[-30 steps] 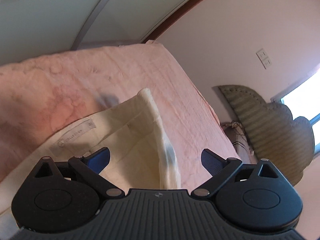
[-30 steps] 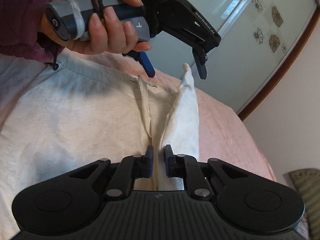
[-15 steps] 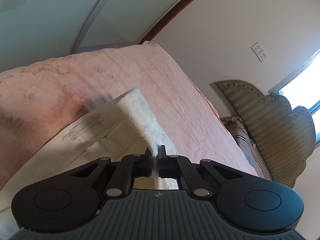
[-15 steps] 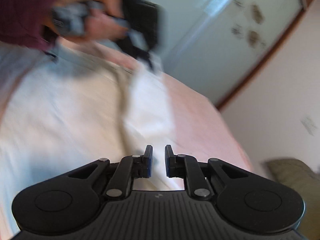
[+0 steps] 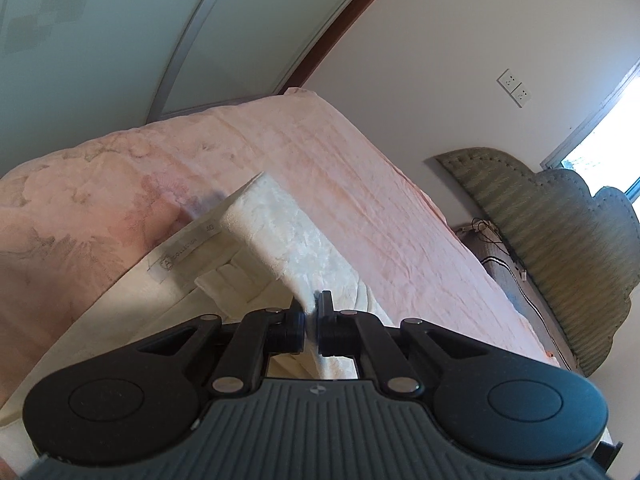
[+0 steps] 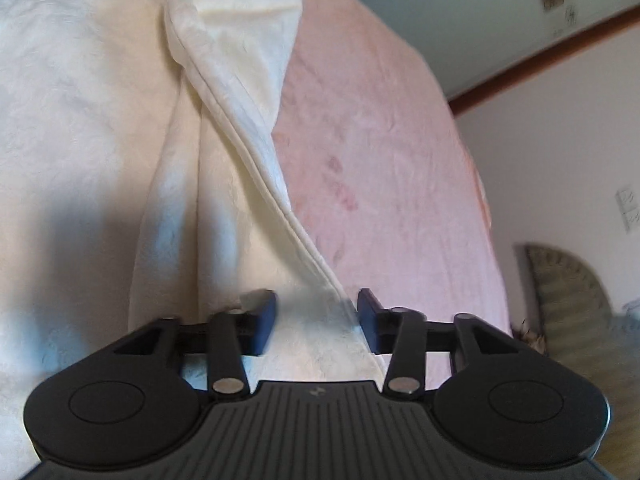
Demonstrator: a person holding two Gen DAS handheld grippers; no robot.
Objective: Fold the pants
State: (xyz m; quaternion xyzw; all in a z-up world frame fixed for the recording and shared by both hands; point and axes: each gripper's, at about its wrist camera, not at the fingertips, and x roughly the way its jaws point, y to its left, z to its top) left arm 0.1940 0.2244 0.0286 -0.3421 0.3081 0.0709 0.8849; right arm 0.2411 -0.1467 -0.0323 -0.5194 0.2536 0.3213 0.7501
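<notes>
Cream-white pants [image 5: 276,236] lie on a pink bedspread [image 5: 352,184], with a label on the inside of the waistband [image 5: 180,252]. My left gripper [image 5: 311,312] is shut on a raised fold of the waistband edge. In the right wrist view the pants [image 6: 100,128] spread to the left, and a seamed edge [image 6: 256,152] runs from a lifted flap down between my fingers. My right gripper [image 6: 318,312] is open, its jaws on either side of that edge without closing on it.
The pink bedspread [image 6: 380,160] covers the bed to the right of the pants. A green padded headboard [image 5: 560,240] stands at the far right by a wall with a socket [image 5: 514,88]. A wardrobe's sliding doors [image 5: 120,32] are behind the bed.
My left gripper closed on the waistband fold and lifted it. My right gripper opened, let go of the pants edge and moved along the fabric; the left hand has left its view.
</notes>
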